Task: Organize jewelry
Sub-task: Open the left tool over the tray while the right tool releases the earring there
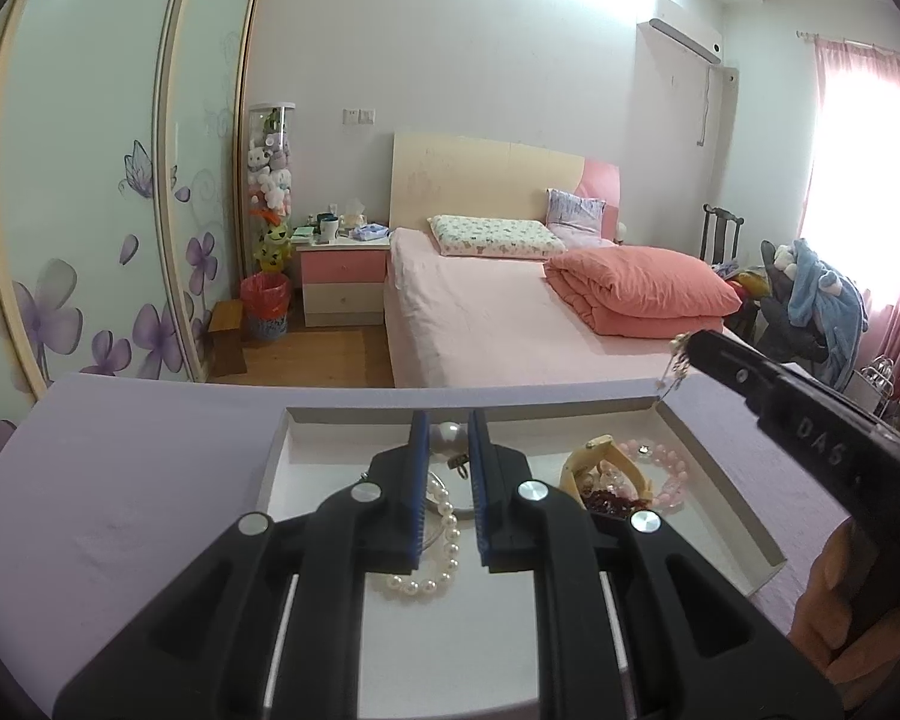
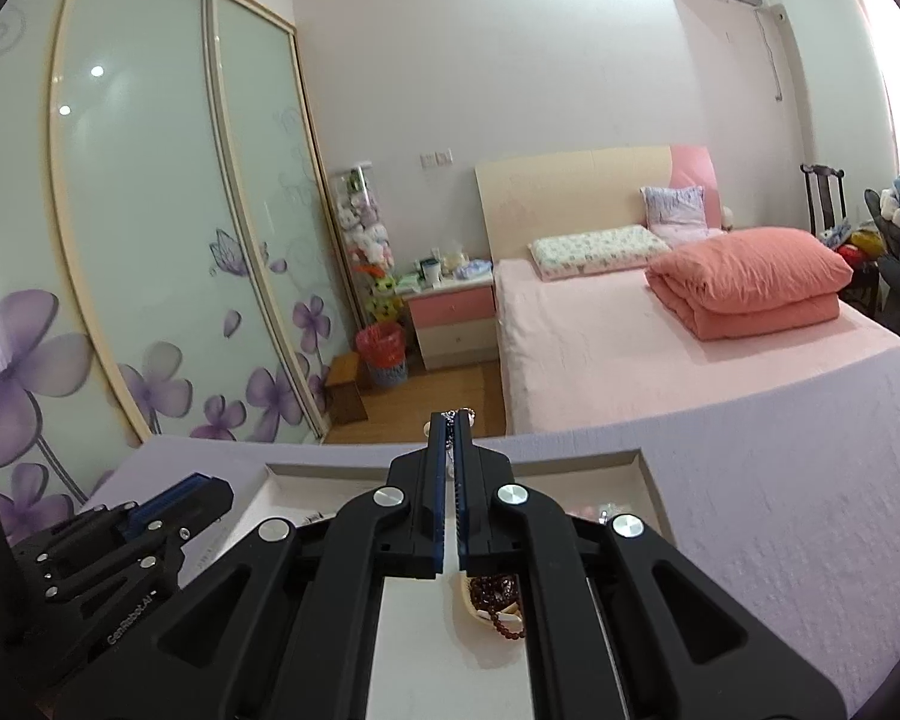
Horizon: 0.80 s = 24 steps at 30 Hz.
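A white shallow tray (image 1: 282, 450) lies on the lavender tabletop (image 1: 120, 480). It holds a pearl bracelet (image 1: 447, 540), a cream watch (image 1: 594, 462), a pink bead bracelet (image 1: 666, 468) and a dark red bead bracelet (image 1: 618, 501). My left gripper (image 1: 448, 435) hovers over the tray with its jaws nearly together. A white pearl ball (image 1: 448, 433) shows in the narrow gap; I cannot tell whether it is pinched. My right gripper (image 2: 450, 420) is shut on a thin silver chain (image 1: 675, 363), which dangles over the tray's far right corner.
The table's far edge (image 1: 330, 381) drops to a wooden floor (image 1: 318, 354). Behind it stand a pink bed (image 1: 498, 312), a nightstand (image 1: 342, 276) and floral wardrobe doors (image 1: 90, 210). A hand (image 1: 834, 600) holds the right gripper at the lower right.
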### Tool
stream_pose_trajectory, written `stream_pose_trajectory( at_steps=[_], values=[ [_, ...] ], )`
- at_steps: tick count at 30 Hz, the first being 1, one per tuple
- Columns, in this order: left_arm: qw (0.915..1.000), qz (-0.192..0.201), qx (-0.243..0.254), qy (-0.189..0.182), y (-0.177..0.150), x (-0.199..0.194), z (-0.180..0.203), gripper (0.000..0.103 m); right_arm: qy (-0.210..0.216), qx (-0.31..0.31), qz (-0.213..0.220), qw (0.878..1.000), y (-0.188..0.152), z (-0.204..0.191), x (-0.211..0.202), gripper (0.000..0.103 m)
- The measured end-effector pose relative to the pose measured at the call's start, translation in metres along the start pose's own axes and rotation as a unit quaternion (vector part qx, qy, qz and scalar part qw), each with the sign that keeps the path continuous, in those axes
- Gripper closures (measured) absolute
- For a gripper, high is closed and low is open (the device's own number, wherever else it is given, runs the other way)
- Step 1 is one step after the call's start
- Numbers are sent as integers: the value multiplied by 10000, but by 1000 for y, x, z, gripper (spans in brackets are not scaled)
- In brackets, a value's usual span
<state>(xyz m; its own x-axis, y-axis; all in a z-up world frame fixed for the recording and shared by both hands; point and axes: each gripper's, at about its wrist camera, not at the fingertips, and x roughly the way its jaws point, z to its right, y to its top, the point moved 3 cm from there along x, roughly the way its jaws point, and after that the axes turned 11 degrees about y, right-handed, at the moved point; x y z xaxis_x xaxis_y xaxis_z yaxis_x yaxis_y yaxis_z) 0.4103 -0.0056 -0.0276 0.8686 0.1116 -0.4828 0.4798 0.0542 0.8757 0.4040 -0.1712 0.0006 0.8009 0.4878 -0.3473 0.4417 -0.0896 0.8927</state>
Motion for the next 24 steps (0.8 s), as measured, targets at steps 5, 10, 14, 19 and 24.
stream_pose_trajectory(
  at_steps=[5, 10, 14, 19, 24],
  values=[
    [9999, -111, 13, -9, -4, 14, 2, 89, -15, 130, -230, 9996, -10, 6, 13, 100],
    [9996, -253, 68, -48, -10, 24, 6, 89, -2, 294, -429, 9986, -15, 15, 19, 99],
    [9994, -329, 63, -90, -14, 28, 9, 87, 51, 417, -502, 9979, -18, 17, 20, 98],
    [9992, -371, -22, -114, -15, 28, 4, 75, 36, 545, -405, 9977, -14, 21, 14, 67],
    [9990, -409, -138, -105, -16, 25, -4, 61, 11, 623, -316, 9976, -11, 23, 7, 56]
  ],
)
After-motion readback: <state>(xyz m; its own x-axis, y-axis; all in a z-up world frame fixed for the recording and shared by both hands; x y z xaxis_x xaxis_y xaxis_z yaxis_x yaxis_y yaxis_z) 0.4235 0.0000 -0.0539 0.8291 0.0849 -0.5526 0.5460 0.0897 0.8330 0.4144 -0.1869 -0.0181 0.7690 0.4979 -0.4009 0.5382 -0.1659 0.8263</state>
